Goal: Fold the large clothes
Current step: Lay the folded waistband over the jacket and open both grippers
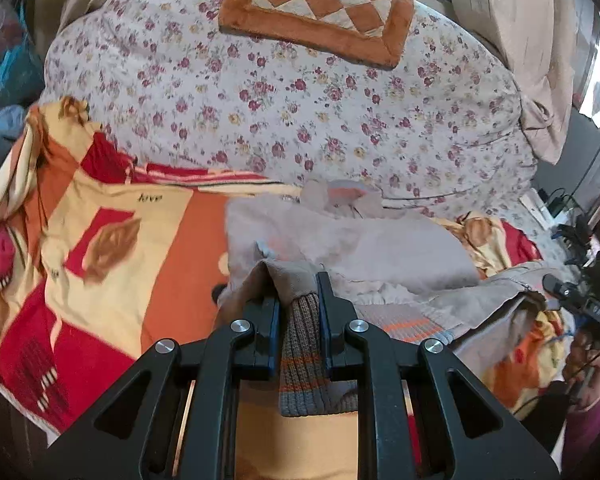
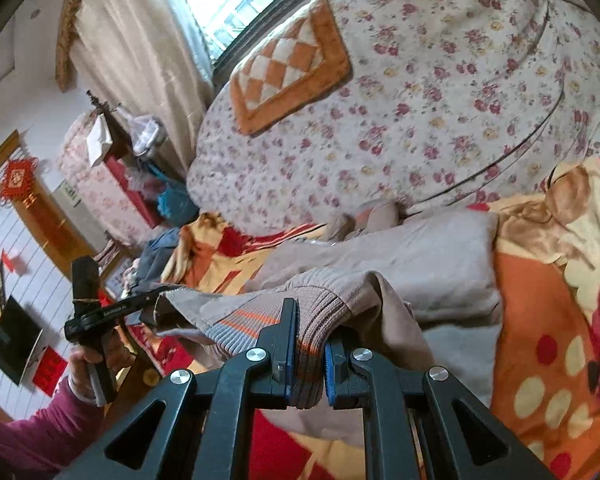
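Note:
A large beige jacket [image 1: 380, 248] with a ribbed grey-and-orange striped hem lies on the bed; it also shows in the right wrist view [image 2: 420, 264]. My left gripper [image 1: 298, 300] is shut on the ribbed hem [image 1: 304, 344] at one corner, holding it above the bed. My right gripper [image 2: 310, 332] is shut on the ribbed hem [image 2: 312, 360] at the other corner. The hem stretches between the two grippers. The left gripper [image 2: 100, 312], in a hand, shows at the left of the right wrist view. The right gripper [image 1: 580, 300] shows at the right edge of the left wrist view.
The jacket rests on an orange, red and cream bedspread [image 1: 120, 240]. A bulky floral quilt [image 1: 280, 100] with an orange checkered cushion [image 1: 320, 8] on it fills the back of the bed. Curtains [image 2: 140, 48] and a window lie beyond. Clutter stands beside the bed.

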The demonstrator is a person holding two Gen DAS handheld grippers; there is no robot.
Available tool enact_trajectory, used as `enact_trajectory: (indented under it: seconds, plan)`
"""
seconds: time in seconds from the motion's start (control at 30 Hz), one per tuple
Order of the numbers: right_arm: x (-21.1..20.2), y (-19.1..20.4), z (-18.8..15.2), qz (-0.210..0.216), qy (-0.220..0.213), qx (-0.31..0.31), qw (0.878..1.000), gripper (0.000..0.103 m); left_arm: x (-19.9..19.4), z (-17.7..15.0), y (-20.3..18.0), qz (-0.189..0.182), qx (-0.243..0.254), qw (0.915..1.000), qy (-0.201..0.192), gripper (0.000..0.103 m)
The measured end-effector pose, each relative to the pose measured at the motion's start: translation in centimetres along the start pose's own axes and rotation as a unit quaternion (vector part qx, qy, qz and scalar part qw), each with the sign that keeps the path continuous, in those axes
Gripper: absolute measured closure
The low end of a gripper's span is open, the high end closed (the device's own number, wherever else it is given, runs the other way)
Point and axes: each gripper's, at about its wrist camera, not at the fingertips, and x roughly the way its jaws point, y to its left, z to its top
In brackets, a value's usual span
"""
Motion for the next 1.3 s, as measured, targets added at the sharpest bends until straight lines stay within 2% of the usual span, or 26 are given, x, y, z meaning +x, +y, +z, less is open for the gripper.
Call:
enact_trajectory:
  seconds: [0.63, 0.8, 1.13, 1.3]
  plan:
    - [4.1, -2.6, 4.2, -0.058, 0.002, -0.007, 0.998, 0.093, 6.1, 4.4, -0.6, 0.029, 0.002, 0.9995, 0.006, 0.088]
    - [5.5, -3.5, 5.2, -0.075, 0.005, -0.005, 0.997, 0.093, 8.2, 5.4, -0.1, 0.032, -0.01, 0.9994, 0.011, 0.088]
    - [9.6, -7.4, 7.0, -0.099, 0.02, 0.039, 0.994, 0.093, 14.0, 7.7, 0.6, 0.046, -0.029, 0.9981, 0.029, 0.088]
    - [12.4, -9.4, 7.7, -0.121, 0.029, 0.052, 0.991, 0.093, 17.6, 8.3, 1.9, 0.056, -0.058, 0.9956, 0.047, 0.088]
